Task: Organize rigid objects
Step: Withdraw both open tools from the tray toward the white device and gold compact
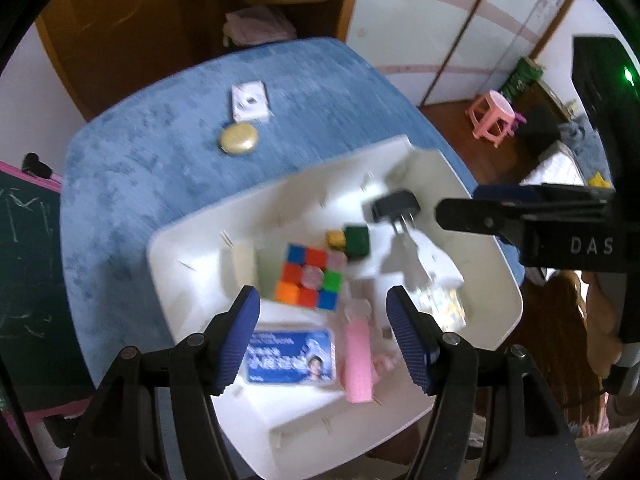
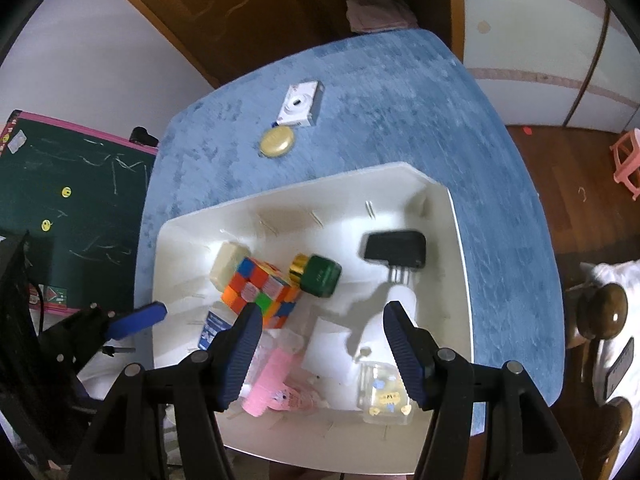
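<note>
White bin (image 2: 460, 240), blue tablecloth (image 2: 400, 100), multicoloured cube (image 2: 262, 286), black charger (image 2: 394, 249).

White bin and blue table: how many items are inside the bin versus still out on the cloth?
In the bin: 8 (cube, green bottle, black plug, cream block, blue-label box, pink item, clear box, white bottle)
On the table: 2 (camera, gold disc)
Total: 10

Left gripper (image 1: 323, 334) jaws spread wide and empty, right gripper (image 2: 322, 346) likewise spread, both angled downward
</note>
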